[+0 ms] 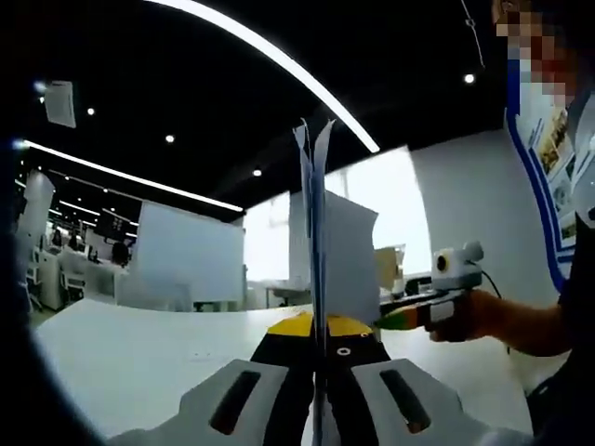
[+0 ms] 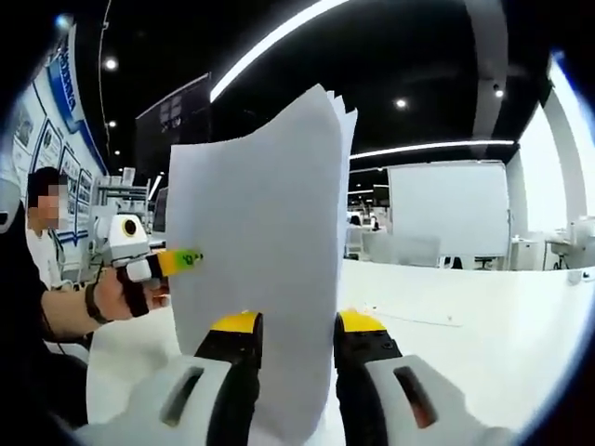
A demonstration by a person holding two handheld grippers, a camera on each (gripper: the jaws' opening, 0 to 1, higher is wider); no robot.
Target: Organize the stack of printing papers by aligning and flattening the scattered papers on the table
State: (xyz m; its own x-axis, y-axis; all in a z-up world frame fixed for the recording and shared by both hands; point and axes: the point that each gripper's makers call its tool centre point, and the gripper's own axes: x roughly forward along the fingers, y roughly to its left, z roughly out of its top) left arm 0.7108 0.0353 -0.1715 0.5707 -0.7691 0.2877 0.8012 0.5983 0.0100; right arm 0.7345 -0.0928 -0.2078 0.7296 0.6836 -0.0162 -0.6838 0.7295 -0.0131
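- We find the stack of papers (image 1: 316,223) held upright above the white tabletop (image 1: 139,353), seen edge-on in the left gripper view.
- The left hand-held gripper (image 1: 317,358) is clamped on the stack's lower edge, jaws together against it.
- In the right gripper view the sheets (image 2: 260,279) face us; the right hand-held gripper (image 2: 290,348) straddles them, jaws visibly apart, contact unclear.
- A person's hand (image 2: 121,293) grips the left tool.
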